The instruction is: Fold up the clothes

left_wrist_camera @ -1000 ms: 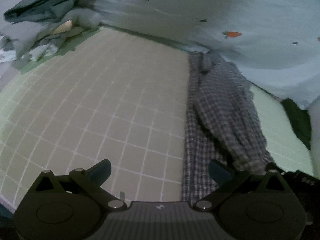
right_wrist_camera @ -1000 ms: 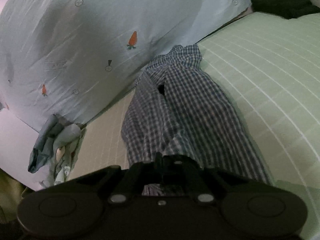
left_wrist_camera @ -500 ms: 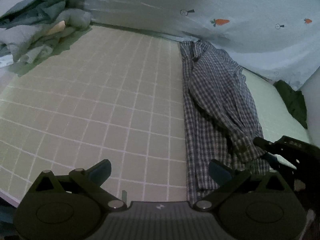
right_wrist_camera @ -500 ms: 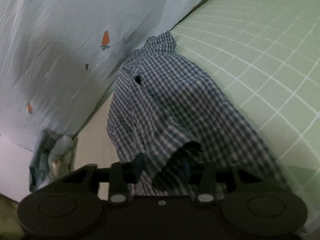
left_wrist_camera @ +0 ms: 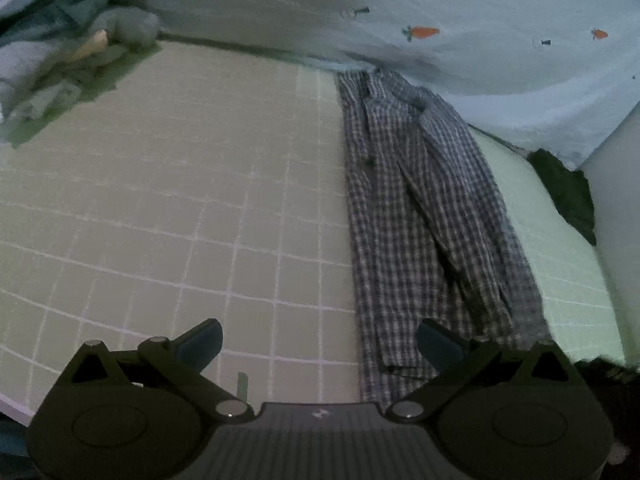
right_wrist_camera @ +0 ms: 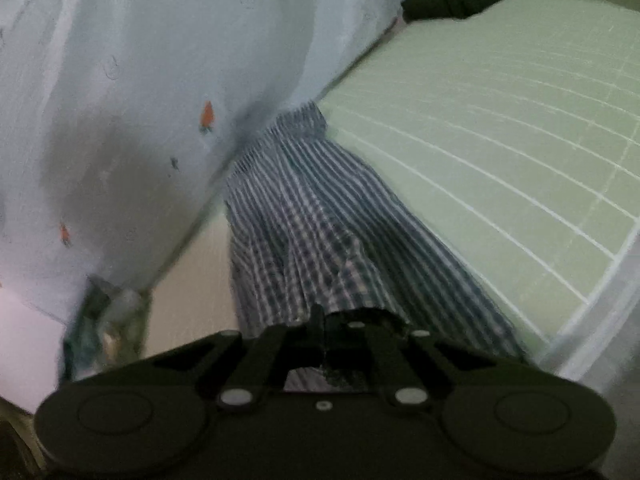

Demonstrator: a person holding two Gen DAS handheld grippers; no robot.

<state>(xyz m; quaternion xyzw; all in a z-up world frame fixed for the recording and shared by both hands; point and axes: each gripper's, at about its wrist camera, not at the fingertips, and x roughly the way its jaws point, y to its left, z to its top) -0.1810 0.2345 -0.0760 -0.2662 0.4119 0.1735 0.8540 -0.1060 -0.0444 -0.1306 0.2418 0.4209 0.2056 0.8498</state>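
— What sort of place?
— A bedroom in a home. Wide bed (left_wrist_camera: pixel 168 216) under a pale green sheet with a white grid.
— Anything else pointing that way?
— Light blue duvet (left_wrist_camera: pixel 500 60) printed with small orange carrots, bunched along the far side. Rumpled pile of clothes (left_wrist_camera: pixel 60 68) in one corner of the bed, a dark garment (left_wrist_camera: pixel 568 192) at another, a checked shirt (left_wrist_camera: pixel 420 216) laid out flat between. Dim indoor light.

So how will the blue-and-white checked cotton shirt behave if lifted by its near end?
The blue-and-white checked cotton shirt is probably floppy: it lies in soft wrinkles on the green grid mat. It likely hangs and unfolds from one pinch point, as at the shut right gripper.
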